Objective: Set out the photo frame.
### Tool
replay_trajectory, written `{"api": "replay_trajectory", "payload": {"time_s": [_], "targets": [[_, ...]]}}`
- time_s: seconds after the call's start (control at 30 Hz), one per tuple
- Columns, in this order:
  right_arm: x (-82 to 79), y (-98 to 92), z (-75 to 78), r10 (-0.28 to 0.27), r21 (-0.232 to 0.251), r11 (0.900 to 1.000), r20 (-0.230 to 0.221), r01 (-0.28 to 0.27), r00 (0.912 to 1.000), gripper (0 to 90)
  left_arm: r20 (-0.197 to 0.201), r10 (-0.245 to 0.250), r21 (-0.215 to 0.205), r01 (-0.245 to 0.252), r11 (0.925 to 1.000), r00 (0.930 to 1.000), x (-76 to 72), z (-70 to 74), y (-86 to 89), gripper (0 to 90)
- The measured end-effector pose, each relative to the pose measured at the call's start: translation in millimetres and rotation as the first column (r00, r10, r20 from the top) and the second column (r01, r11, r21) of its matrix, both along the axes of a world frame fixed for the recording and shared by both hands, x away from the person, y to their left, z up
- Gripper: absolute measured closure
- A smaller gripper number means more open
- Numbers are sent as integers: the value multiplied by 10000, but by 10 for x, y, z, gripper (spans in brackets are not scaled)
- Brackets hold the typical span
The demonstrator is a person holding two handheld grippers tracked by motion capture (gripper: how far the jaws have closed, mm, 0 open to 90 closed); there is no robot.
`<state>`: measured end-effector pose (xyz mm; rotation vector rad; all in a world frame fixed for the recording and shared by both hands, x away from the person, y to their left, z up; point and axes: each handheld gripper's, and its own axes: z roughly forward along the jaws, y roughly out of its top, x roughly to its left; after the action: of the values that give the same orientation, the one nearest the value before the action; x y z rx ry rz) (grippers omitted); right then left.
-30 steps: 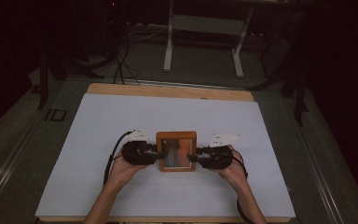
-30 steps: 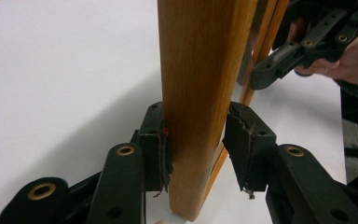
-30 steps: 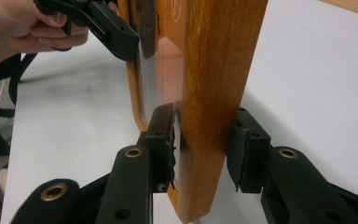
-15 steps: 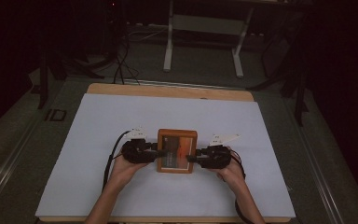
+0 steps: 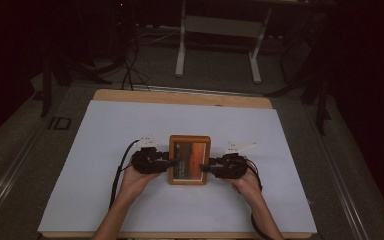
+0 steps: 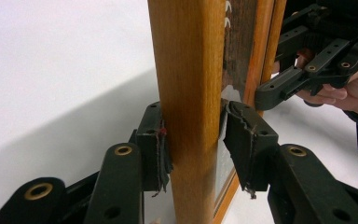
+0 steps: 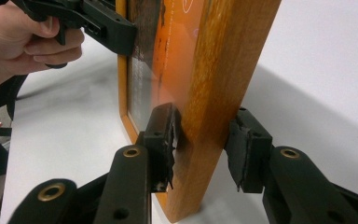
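The white surface spreads out on all sides of the 2 tools, bare but for what they hold. Between them sits the wooden picture frame, its left side rail in the left tool and its right side rail in the right tool.

A second ago the frame lay squarer to the camera, showing a grey pane; now an orange picture shows and the frame reads taller in the high view, so it appears to have been tipped or raised a little off the surface while both hands kept roughly their place. I judge the step in hand is lifting or standing the frame up with a 2-sided hold.

In the left gripper view the left tool has its jaws closed on the rail, the near pad flat against the wood. In the right gripper view the right tool clamps the opposite rail, 1 pad pressed to the front face, the other against the outer edge.

Both forearms come in from the near edge, hands wrapped round the tool bodies, jaws pointing inward toward each other and roughly level.
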<state>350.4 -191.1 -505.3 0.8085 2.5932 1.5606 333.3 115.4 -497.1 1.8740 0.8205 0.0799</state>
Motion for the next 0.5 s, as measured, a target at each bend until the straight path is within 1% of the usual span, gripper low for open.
{"api": "replay_trajectory", "payload": {"time_s": [0.5], "targets": [[-14,-2,3,10,-93,10000,1,-10,10000,645,-15,46,44,-46,10000,10000,5,5,-2,592]]}}
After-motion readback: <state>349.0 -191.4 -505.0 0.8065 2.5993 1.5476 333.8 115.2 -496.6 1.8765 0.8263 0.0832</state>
